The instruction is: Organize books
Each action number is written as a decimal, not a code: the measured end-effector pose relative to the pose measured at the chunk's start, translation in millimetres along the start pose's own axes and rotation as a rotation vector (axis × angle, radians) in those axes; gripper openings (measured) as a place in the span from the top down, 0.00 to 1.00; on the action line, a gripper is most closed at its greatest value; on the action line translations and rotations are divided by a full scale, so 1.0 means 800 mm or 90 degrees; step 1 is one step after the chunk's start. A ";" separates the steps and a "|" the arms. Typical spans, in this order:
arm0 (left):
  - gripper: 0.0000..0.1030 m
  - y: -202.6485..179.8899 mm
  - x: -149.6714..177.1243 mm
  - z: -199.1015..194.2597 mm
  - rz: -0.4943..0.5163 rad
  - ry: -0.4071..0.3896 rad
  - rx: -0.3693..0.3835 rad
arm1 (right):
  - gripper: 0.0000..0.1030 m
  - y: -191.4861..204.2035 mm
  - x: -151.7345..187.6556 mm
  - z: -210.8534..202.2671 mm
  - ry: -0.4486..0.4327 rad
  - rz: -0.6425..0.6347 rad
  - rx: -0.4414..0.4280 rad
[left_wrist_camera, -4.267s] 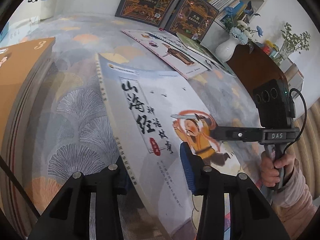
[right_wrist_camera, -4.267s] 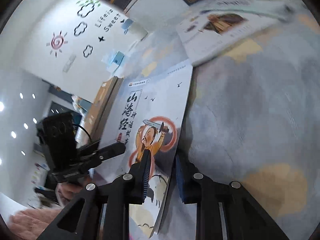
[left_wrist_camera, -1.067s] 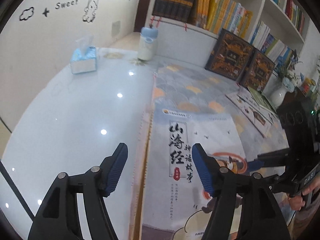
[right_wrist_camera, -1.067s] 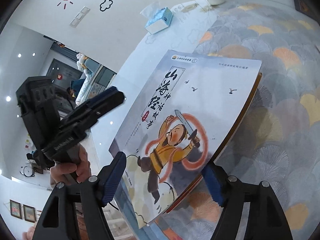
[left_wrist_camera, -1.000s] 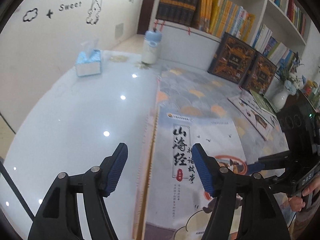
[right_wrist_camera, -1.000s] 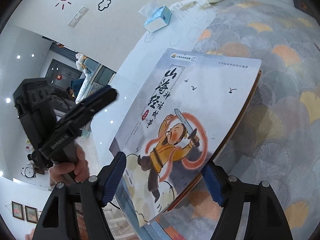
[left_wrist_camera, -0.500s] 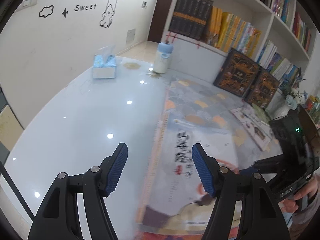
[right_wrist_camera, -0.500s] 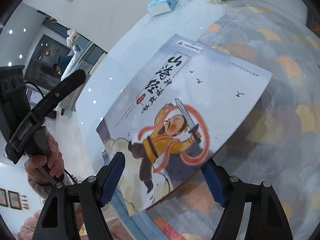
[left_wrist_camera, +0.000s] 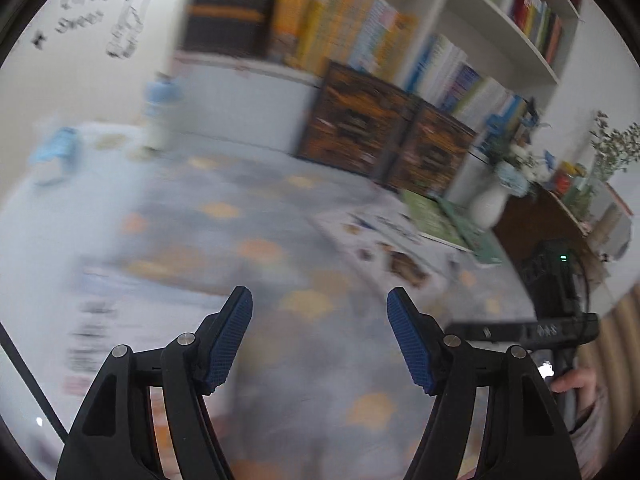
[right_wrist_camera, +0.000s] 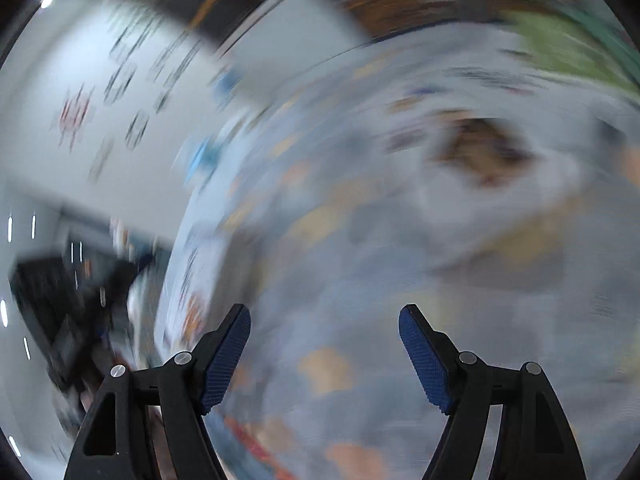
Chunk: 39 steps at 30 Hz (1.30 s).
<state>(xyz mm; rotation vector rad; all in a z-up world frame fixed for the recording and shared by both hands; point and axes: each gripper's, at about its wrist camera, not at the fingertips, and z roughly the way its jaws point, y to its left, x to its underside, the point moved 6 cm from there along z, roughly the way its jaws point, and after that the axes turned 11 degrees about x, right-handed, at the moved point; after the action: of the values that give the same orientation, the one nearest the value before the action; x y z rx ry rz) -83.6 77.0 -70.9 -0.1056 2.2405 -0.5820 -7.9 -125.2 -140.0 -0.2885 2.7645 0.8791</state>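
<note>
Both views have swung off the stacked book [left_wrist_camera: 132, 300] toward the spread books [left_wrist_camera: 392, 240]; left claw [left_wrist_camera: 320, 334] just widened, right claw [right_wrist_camera: 325, 354] apart, both empty.

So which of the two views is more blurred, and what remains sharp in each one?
Right wrist view: heavy swirling blur, only the open right gripper sharp. Left wrist view: milder sideways smear over the patterned grey rug, sharp open left gripper; tall white bookshelf bends from fisheye distortion.
</note>
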 end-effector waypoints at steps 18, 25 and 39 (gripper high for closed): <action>0.31 -0.018 0.043 0.241 -0.210 0.021 0.103 | 0.29 -0.128 -0.102 0.028 -0.165 0.143 -0.026; 0.32 -0.022 0.036 0.248 -0.191 0.017 0.128 | 0.28 -0.123 -0.094 0.023 -0.242 0.125 0.005; 0.77 0.007 0.042 0.243 -0.249 0.001 0.107 | 0.85 -0.118 -0.100 0.061 -0.194 0.156 -0.052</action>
<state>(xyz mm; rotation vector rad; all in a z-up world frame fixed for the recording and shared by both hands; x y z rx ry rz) 35.7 0.3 -207.9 -0.4655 2.1731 -0.9751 99.6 -162.5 -208.6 0.1648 2.5165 1.0005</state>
